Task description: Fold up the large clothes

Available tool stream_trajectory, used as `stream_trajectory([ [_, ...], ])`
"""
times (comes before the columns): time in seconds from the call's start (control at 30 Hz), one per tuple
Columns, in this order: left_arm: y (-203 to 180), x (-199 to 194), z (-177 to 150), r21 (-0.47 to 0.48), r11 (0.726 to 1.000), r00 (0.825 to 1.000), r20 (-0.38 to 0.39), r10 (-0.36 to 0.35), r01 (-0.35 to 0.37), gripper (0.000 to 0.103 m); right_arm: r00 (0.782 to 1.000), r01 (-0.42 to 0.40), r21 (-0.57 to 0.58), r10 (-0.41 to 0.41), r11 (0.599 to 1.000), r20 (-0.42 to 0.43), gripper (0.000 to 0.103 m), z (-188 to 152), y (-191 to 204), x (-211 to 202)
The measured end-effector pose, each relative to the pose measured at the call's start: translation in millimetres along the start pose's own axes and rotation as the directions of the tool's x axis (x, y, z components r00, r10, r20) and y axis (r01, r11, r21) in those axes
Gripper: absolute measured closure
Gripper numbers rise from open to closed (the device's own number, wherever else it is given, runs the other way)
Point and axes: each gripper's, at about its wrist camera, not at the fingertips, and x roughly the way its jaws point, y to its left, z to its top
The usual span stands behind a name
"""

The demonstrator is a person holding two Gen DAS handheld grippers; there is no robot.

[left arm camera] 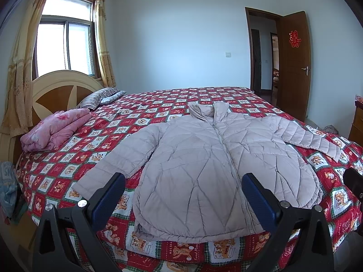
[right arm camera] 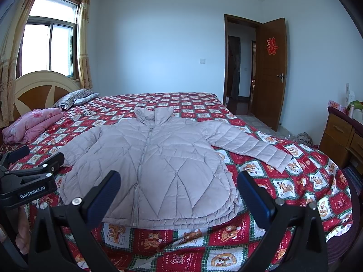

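A pale pink-grey quilted puffer jacket (left arm camera: pixel 204 158) lies flat on the bed, zipped, collar toward the far side, both sleeves spread out. It also shows in the right wrist view (right arm camera: pixel 158 158). My left gripper (left arm camera: pixel 183 188) is open and empty, held above the jacket's hem near the bed's front edge. My right gripper (right arm camera: pixel 179 185) is open and empty, also above the hem. The left gripper also shows at the left of the right wrist view (right arm camera: pixel 36 161).
The bed has a red patterned bedspread (left arm camera: pixel 140 117). A folded pink quilt (left arm camera: pixel 54 129) and a striped pillow (left arm camera: pixel 99 97) lie by the headboard (left arm camera: pixel 56 86). A wooden cabinet (right arm camera: pixel 342 133) stands right of the bed. An open door (right arm camera: pixel 270 72) is beyond.
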Motion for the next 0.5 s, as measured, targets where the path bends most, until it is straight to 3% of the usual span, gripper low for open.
stream_trajectory([
  [0.5, 2.7, -0.1, 2.2, -0.004, 1.000, 1.000, 0.004, 0.000, 0.000, 0.001, 1.000, -0.002, 0.000, 0.002, 1.000, -0.002, 0.000, -0.2, 2.3, -0.9],
])
